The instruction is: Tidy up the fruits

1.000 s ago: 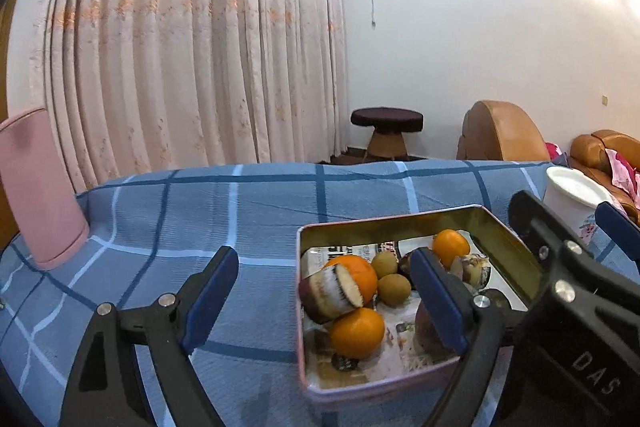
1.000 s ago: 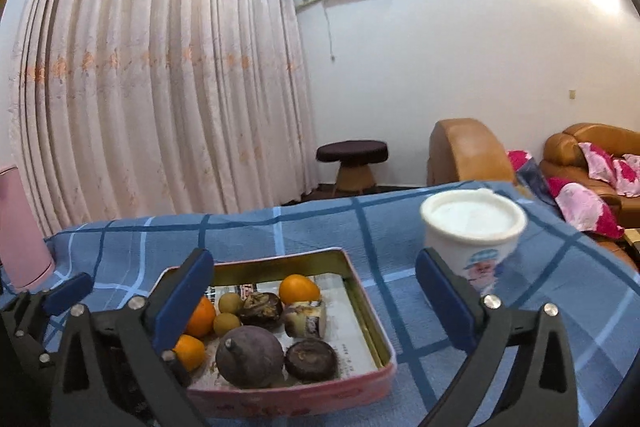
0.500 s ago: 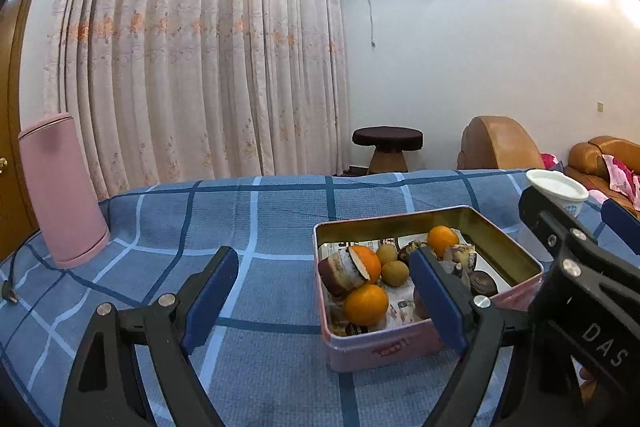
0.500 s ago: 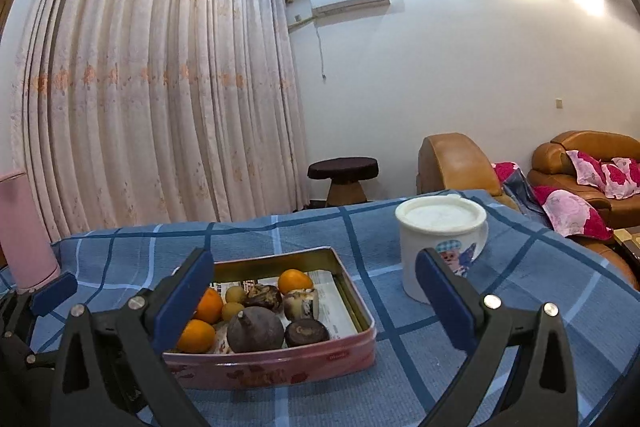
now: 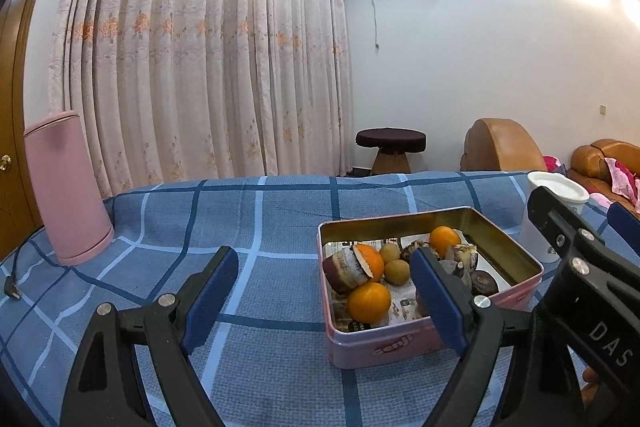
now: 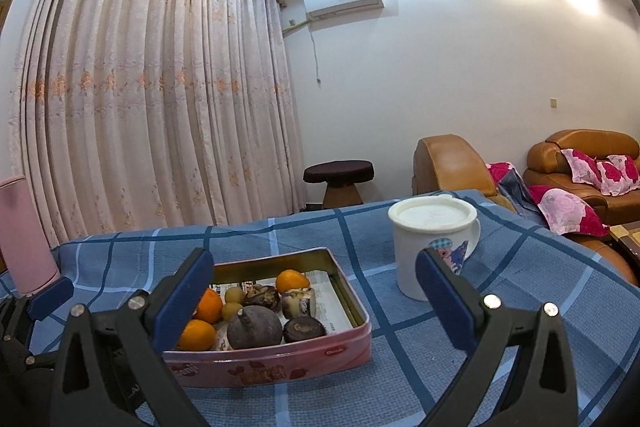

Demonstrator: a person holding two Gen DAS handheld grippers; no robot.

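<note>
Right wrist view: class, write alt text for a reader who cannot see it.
An open right gripper hangs above a pink tin holding oranges and dark fruits on a blue checked cloth. A lidded white mug stands to the tin's right.

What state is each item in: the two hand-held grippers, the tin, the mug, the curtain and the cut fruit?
Left hand-held gripper: open, empty.
Right hand-held gripper: open, empty.
Pink tin: lidless, holding fruit.
White mug: upright, lid on.
Curtain: drawn shut.
Cut fruit: sliced open, lying in the tin.
</note>
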